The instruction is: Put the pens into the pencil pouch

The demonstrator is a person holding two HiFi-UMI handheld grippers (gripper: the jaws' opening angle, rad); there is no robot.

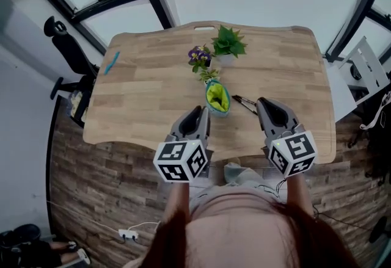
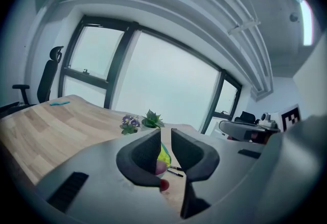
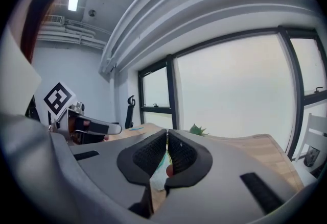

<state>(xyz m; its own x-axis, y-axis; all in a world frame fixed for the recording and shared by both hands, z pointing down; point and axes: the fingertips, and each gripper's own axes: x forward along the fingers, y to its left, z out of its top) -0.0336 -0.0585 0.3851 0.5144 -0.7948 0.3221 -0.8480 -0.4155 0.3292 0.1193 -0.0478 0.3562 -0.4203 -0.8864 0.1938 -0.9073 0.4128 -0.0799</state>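
Broad wooden desk (image 1: 153,96) with rounded corners, seen from above, with a black office chair (image 1: 67,47) off its left edge. Left tool (image 1: 201,112) over the near edge, released, jaws parted with a clear gap and gripping nothing. Right tool (image 1: 262,103) also over the near edge, closer to the right corner, clenched, tips together on nothing. Leafy green plant (image 1: 228,43) close to the middle of the far edge, purple flowers (image 1: 198,56) just beside it toward the left edge. Green and teal pencil pouch (image 1: 217,99) lying between desk centre and near edge, just ahead of the left tool. Dark pens (image 1: 244,104) flat on the desk just beside the pouch, toward the right edge, in front of the right tool. Slim blue object (image 1: 112,62) alone near the far left corner
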